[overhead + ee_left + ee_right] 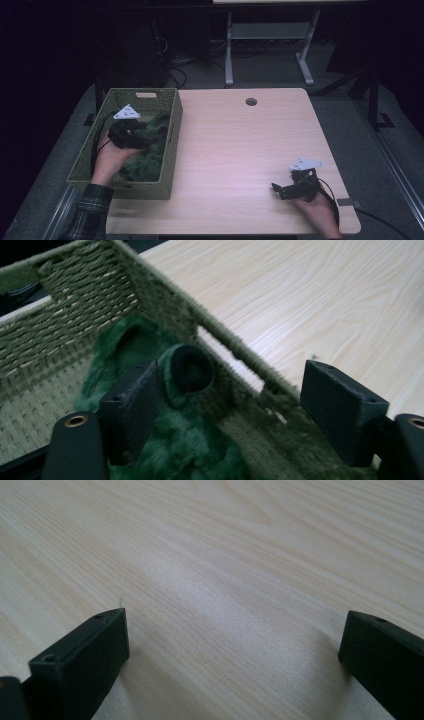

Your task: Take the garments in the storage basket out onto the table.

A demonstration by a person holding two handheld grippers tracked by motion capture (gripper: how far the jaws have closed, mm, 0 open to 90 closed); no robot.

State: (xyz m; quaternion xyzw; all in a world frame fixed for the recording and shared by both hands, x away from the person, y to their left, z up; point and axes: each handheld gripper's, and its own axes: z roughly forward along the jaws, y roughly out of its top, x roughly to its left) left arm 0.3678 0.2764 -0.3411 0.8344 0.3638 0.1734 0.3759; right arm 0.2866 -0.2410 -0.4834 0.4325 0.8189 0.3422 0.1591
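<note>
While my left tool (134,131) hangs wide open inside the green basket (170,165) at the left of the frame, the fuzzy green cloth (185,440) lies under it, unheld. My right tool (278,190) rests open on the worktop (240,150), lower right.

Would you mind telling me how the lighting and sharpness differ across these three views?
High view: the room behind is nearly black, the table evenly lit, and the green fabric in the basket is murky. Left gripper view: the basket's near wall is blurred, the fabric dim. Right gripper view: a soft glare patch on the wood, with the jaws in near silhouette.
</note>
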